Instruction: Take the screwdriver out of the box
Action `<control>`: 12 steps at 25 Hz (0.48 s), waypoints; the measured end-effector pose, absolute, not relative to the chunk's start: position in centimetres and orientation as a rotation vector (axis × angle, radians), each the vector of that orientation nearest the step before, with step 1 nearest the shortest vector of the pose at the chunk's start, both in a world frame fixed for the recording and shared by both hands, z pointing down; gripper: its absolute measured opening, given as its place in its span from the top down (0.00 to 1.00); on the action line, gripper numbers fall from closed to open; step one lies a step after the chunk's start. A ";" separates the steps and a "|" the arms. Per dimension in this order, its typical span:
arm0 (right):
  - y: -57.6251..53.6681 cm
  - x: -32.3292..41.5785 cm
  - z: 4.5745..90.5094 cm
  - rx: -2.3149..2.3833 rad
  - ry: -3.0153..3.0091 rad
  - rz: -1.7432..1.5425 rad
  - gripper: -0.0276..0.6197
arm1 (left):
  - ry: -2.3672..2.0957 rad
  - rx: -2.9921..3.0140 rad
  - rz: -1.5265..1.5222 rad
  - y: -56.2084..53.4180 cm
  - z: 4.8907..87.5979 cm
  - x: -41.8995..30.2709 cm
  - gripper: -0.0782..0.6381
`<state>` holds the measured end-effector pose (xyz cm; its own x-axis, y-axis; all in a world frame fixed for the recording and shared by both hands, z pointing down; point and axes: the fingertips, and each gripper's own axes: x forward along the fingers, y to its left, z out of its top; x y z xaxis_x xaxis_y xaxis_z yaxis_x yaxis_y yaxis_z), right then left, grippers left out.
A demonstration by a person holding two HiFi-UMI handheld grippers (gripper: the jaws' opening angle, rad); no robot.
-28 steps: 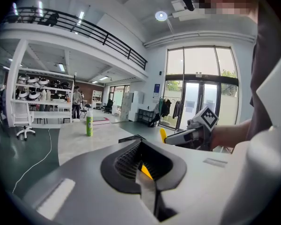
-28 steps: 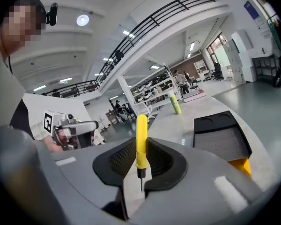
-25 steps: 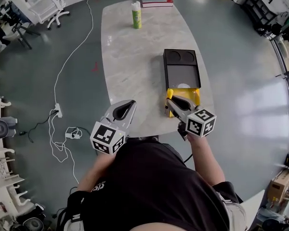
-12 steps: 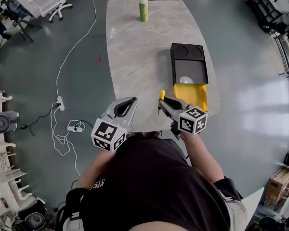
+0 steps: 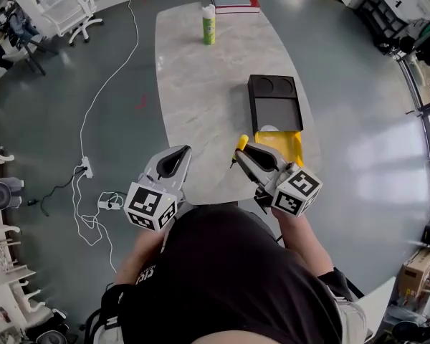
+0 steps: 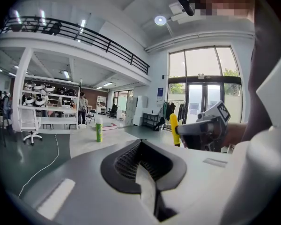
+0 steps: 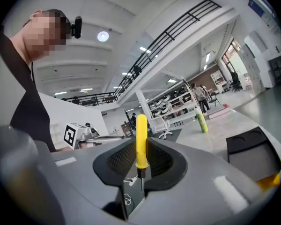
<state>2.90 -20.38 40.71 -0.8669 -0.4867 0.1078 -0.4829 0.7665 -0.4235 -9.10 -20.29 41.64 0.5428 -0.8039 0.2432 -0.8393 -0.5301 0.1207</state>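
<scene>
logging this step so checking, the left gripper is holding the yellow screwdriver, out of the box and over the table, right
Wrong gripper. The right gripper holds the yellow screwdriver, as the right gripper view shows; the left gripper holds nothing. The rest stands: the screwdriver is out of the box and over the table.

In the head view the right gripper [image 5: 242, 156] hides the screwdriver [image 5: 241, 142] except for the end of its yellow handle, and covers the near left corner of the yellow tray [image 5: 285, 143] of the box [image 5: 274, 102]. The person's torso [image 5: 229, 278] hides the near edge of the table [image 5: 193, 92], and the label on the green spray can [image 5: 208, 24] is too small to read. In the right gripper view the box [image 7: 247, 149] is cut off at the right rim.
</scene>
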 end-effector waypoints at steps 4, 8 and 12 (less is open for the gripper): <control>-20.0 2.9 36.4 -0.774 2.959 -0.541 0.83 | -1.429 2.554 0.211 -20.8 40.0 -10.0 0.89; -19.7 2.8 33.6 -0.755 2.960 -0.419 0.83 | -1.460 2.576 0.161 -20.8 37.7 -10.3 0.89; -19.2 3.3 31.9 -0.746 2.945 -0.347 0.84 | -1.451 2.629 0.119 -20.3 35.1 -9.4 0.89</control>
<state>3.33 -19.24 31.91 -0.8777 -0.4786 -0.0254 -0.4596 0.8555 -0.2388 -9.36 -20.30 35.10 0.5326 -0.8356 0.1344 -0.8463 -0.5265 0.0807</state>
